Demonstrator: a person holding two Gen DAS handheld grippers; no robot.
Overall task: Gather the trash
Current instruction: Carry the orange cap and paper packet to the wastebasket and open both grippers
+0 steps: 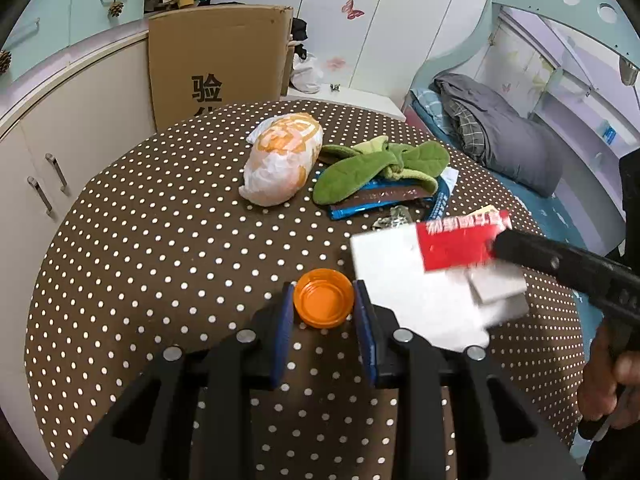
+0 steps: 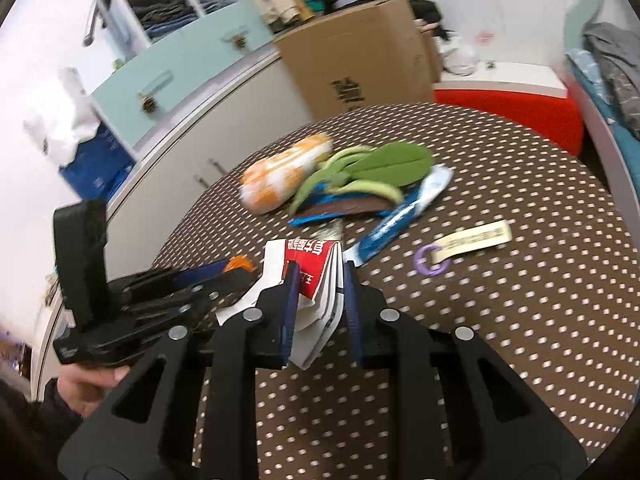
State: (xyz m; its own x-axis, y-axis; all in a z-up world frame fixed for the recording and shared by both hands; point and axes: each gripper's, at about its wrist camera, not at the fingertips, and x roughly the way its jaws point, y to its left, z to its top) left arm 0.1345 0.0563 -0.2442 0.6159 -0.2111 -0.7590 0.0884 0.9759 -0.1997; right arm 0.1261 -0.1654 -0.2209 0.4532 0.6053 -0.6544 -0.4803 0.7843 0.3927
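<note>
An orange bottle cap [image 1: 323,300] sits hollow side up between the blue pads of my left gripper [image 1: 323,286], which is shut on it just over the polka-dot table [image 1: 160,240]. A folded red-and-white paper packet [image 2: 316,276] is pinched between the pads of my right gripper [image 2: 321,268], shut on it. In the left wrist view that packet [image 1: 420,276] hangs blurred above the table, with the right gripper [image 1: 496,246] coming in from the right. Further back lie a crumpled orange-and-white plastic bag [image 1: 282,160] and blue wrappers [image 1: 380,200] under a green leaf-shaped cloth [image 1: 380,168].
A cream tag on a purple ring [image 2: 472,240] lies on the table to the right. A cardboard box [image 1: 220,60] and white cabinets [image 1: 80,140] stand behind the table, a red stool [image 2: 512,112] and a bed [image 1: 500,140] to the right. The person's hand [image 1: 608,384] grips the right handle.
</note>
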